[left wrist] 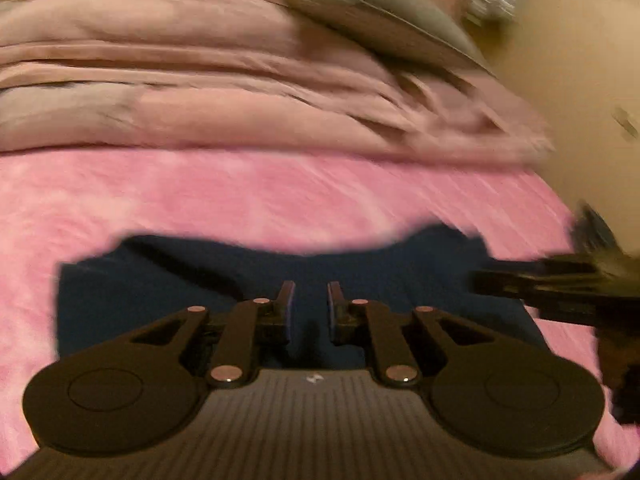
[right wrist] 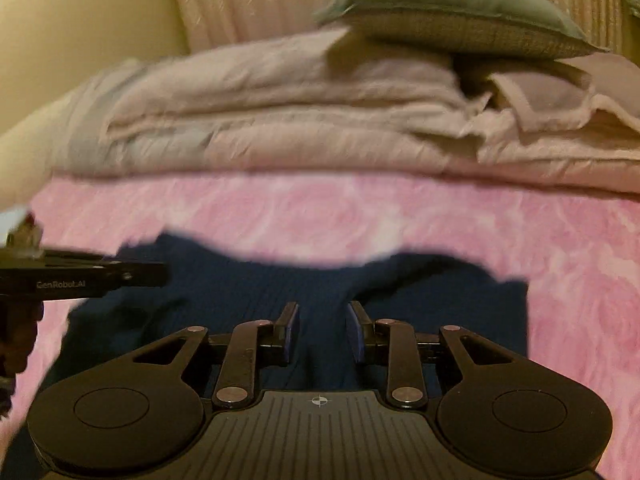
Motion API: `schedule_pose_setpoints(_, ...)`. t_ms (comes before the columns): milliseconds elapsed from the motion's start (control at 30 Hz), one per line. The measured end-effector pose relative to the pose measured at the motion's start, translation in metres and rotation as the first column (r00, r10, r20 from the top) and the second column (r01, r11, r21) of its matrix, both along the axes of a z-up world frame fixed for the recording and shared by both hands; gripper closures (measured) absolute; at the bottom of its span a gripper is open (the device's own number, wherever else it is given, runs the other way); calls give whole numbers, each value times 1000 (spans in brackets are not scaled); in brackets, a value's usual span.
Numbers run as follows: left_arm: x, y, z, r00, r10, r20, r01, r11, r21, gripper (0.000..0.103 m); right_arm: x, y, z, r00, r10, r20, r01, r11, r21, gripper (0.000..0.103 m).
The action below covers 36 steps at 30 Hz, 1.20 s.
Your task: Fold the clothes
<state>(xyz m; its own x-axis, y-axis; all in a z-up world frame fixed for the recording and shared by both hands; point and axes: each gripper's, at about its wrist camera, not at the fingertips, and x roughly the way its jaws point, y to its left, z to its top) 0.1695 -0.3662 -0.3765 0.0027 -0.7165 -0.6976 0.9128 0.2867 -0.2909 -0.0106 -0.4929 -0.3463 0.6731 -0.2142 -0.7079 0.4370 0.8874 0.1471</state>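
Off to the left of your left tongs (left wrist: 311, 308), the pink bedspread (left wrist: 240, 200) lies bare out to the frame edge, so you have open room there. The navy garment (left wrist: 160, 292) is spread flat on the bed directly under and ahead of both tongs; its far edge is wavy and ends a little beyond the fingertips, with a dark crease running across its left part.

Your left tongs stand at a narrow gap. Nothing is visibly pinched between the pads, only the navy cloth below; with the blur you cannot tell whether the tips touch it. To their right, the other tool pokes in from the frame edge, smeared by motion.

Your right tongs (right wrist: 322, 332) are parted a little wider, again with nothing visibly held, hanging over the garment's middle. From the right wrist camera, the left tool (right wrist: 100, 276) reaches in over the garment's left corner, its tip cut off by that blur.

Beyond both tongs, past a bare pink strip, a stack of folded pale bedding (right wrist: 320, 128) walls off the far side, with 1 grey-green cushion (right wrist: 460, 12) on top. The garment's near edge is hidden under the tool bodies, and its right border (right wrist: 516, 320) sits just right of the right tongs, pink bedspread beyond.
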Motion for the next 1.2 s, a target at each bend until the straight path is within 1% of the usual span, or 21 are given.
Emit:
schedule_pose_setpoints(67, -21, 1, -16, 995, -102, 22, 100, 993, 63, 90, 3, 17, -26, 996, 12, -94, -10, 1000, 28, 73)
schedule_pose_setpoints(100, -27, 4, -25, 992, -122, 45, 117, 989, 92, 90, 2, 25, -40, 991, 13, -130, -10, 1000, 26, 73)
schedule_pose_setpoints(133, -30, 12, -27, 992, -113, 61, 109, 992, 70, 90, -4, 32, -42, 996, 2, -94, -4, 1000, -18, 73)
schedule_pose_setpoints(167, -31, 19, -28, 993, -100, 67, 97, 994, 50, 90, -7, 38, -38, 995, -9, -100, 5, 999, -37, 73)
schedule_pose_setpoints(233, -28, 32, -21, 998, -54, 35, 53, 998, 22, 90, -14, 43, -25, 996, -47, -71, 45, 999, -29, 73)
schedule_pose_setpoints(300, -31, 45, -20, 999, -26, 38, 26, 1000, 7, 90, -30, 51, -19, 998, -59, -21, 58, 997, -43, 73)
schedule_pose_setpoints(367, -36, 57, -24, 999, 2, 49, -2, 1000, -12, 88, -34, 58, -34, 993, -45, -107, 39, 997, -63, 73)
schedule_pose_setpoints(433, -42, 68, -29, 997, 31, 68, -29, 999, -34, 88, -46, 64, -54, 991, -37, -131, 27, 997, -76, 73)
schedule_pose_setpoints(500, -50, 79, -16, 992, 66, 108, -58, 995, -75, 90, -64, 71, -48, 996, -33, -85, 25, 995, -100, 73)
schedule_pose_setpoints(567, -63, 92, -6, 990, 78, 120, -64, 991, -118, 90, -84, 76, -43, 998, -39, -55, 34, 994, -102, 73)
schedule_pose_setpoints(633, -79, 105, -6, 989, 68, 130, -55, 993, -101, 90, -104, 82, -37, 999, -46, -27, 43, 994, -103, 73)
schedule_pose_setpoints(700, -96, 119, -11, 989, 51, 142, -42, 997, -64, 90, -119, 83, -46, 995, -68, -71, 61, 993, -96, 73)
schedule_pose_setpoints(800, -115, 144, -26, 982, 35, 183, -36, 999, -2, 89, -144, 91, -48, 997, -41, -60, 30, 984, -178, 73)
schedule_pose_setpoints(833, -121, 155, -30, 979, 37, 201, -39, 999, 8, 89, -152, 95, -48, 997, -32, -66, 18, 979, -202, 73)
schedule_pose_setpoints(867, -126, 169, -32, 974, 44, 220, -43, 999, -9, 89, -161, 100, -48, 997, -24, -72, 7, 974, -225, 73)
schedule_pose_setpoints(900, -130, 182, -33, 970, 50, 237, -46, 999, -24, 89, -171, 104, -48, 997, -20, -73, 3, 973, -230, 71)
schedule_pose_setpoints(933, -134, 192, -32, 968, 53, 245, -47, 998, -30, 89, -181, 108, -49, 997, -18, -74, 0, 972, -234, 61)
schedule_pose_setpoints(967, -138, 203, -31, 966, 59, 251, -52, 998, -35, 89, -192, 113, -48, 997, -25, -73, 7, 970, -241, 57)
schedule_pose_setpoints(1000, -142, 213, -29, 964, 65, 256, -58, 998, -38, 89, -203, 120, -49, 997, -36, -75, 17, 969, -246, 49)
schedule_pose_setpoints(1133, -167, 266, -27, 963, 86, 254, -85, 996, -18, 89, -253, 155, -50, 992, -107, -69, 89, 971, -224, 47)
schedule_pose_setpoints(1200, -185, 296, -23, 960, 141, 243, -142, 990, -13, 89, -283, 176, -45, 983, -166, -74, 150, 972, -180, 47)
